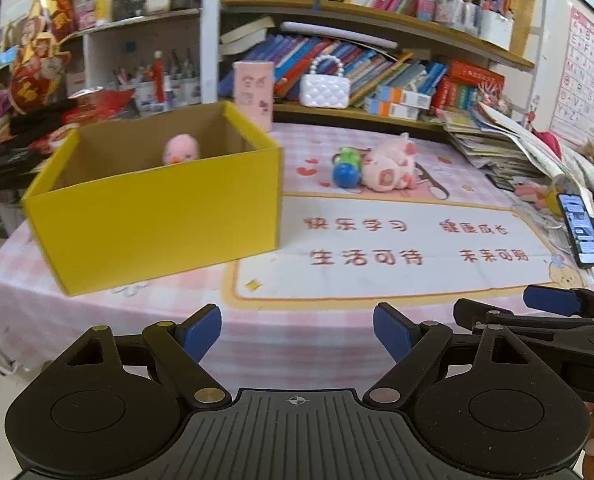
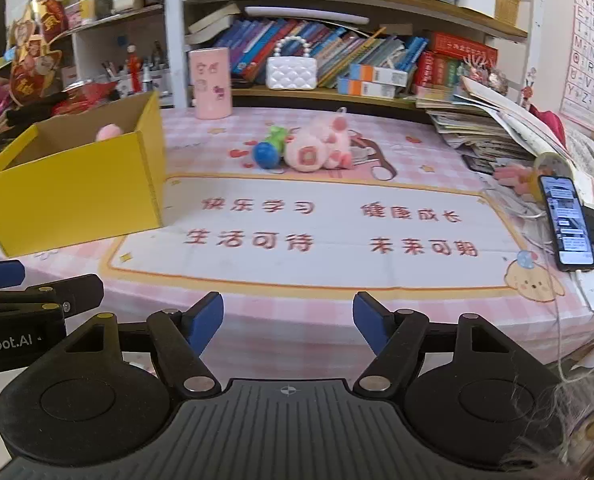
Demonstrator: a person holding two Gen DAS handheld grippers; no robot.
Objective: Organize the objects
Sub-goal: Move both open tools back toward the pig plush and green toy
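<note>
An open yellow cardboard box [image 1: 157, 216] [image 2: 77, 196] stands on the left of the table, with a pink plush [image 1: 181, 149] [image 2: 109, 133] inside it. Farther back in the middle lie a pink pig plush [image 1: 389, 164] [image 2: 321, 146], a blue-and-green toy [image 1: 347, 168] [image 2: 271, 148] and scissors [image 1: 433, 184] [image 2: 379, 160]. My left gripper [image 1: 297, 336] hangs open over the table's near edge, nothing between its fingers. My right gripper [image 2: 289, 326] is open too and holds nothing. Each gripper shows at the edge of the other's view.
A phone [image 1: 581, 230] [image 2: 567, 222] leans lit at the right, beside a pile of booklets [image 2: 481, 128]. A pink cylinder [image 2: 211, 84] and white handbag [image 2: 293, 68] stand at the back under crowded bookshelves. A printed mat [image 2: 317, 232] covers the checked cloth.
</note>
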